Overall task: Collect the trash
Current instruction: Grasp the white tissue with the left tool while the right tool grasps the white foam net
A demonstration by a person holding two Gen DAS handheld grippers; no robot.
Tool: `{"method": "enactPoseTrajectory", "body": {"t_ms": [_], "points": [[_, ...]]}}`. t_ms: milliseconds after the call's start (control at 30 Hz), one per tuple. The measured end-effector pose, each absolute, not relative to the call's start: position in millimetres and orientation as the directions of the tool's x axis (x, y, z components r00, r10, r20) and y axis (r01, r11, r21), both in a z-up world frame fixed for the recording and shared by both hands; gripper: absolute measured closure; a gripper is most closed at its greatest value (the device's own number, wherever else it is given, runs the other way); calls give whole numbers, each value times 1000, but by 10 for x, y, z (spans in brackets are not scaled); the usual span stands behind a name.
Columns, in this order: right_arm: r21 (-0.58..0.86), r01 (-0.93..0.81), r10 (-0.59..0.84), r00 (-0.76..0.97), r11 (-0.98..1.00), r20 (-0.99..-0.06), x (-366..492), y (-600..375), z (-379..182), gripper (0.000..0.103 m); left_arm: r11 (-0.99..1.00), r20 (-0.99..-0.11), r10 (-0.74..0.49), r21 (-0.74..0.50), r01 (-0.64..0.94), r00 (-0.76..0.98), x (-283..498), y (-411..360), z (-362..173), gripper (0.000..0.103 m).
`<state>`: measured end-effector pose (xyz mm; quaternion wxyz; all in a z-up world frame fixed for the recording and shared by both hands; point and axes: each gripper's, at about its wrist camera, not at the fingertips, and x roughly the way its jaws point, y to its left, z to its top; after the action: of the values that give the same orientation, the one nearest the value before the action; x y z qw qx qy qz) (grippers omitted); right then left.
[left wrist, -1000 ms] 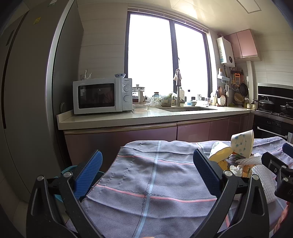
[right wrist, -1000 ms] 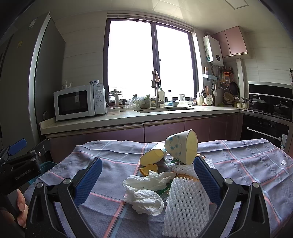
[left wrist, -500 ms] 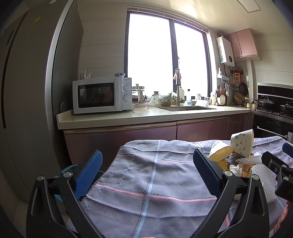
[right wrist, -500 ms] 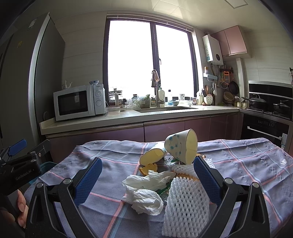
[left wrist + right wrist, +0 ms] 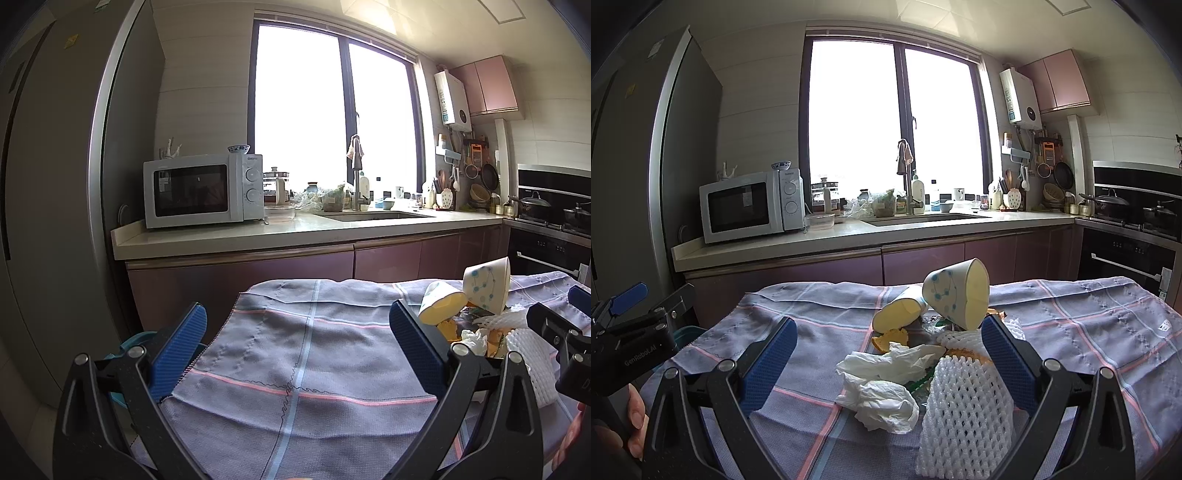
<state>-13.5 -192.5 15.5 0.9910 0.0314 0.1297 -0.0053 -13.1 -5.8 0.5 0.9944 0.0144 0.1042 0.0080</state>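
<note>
White tissue: lies between right tool fingers, seemingly untouched
Right tool: fingers apart
Left tool: apart, over bare cloth

I'm in a home kitchen: a microwave sits on the counter by the sink and its faucet, pans hang near the stove, beside a tall fridge.
</note>
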Motion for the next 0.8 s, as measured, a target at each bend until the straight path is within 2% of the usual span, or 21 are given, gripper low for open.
{"method": "enactPoseTrajectory", "body": {"t_ms": [200, 400, 533, 600, 667, 800], "points": [[75, 33, -8, 951, 997, -310, -94, -2092, 96, 6, 997, -264, -58, 41, 71, 963, -49, -157, -36, 6], [118, 76, -20, 909, 990, -416, -44, -2429, -77, 6, 966, -406, -228, 17, 257, 885, 200, -386, -164, 6], [191, 82, 22, 873, 978, -487, -5, -2667, -233, 7, 925, -482, -347, -34, 379, 804, 380, -590, -263, 6], [235, 70, 64, 854, 969, -516, 20, -2754, -322, 14, 897, -507, -402, -52, 439, 762, 451, -722, -310, 7], [291, 63, 111, 832, 955, -544, 51, -2848, -411, 25, 875, -533, -435, -58, 481, 726, 514, -859, -356, 13], [392, 50, 196, 803, 919, -563, 85, -2982, -551, 38, 832, -591, -486, -89, 547, 644, 663, -1087, -462, 32]]}}
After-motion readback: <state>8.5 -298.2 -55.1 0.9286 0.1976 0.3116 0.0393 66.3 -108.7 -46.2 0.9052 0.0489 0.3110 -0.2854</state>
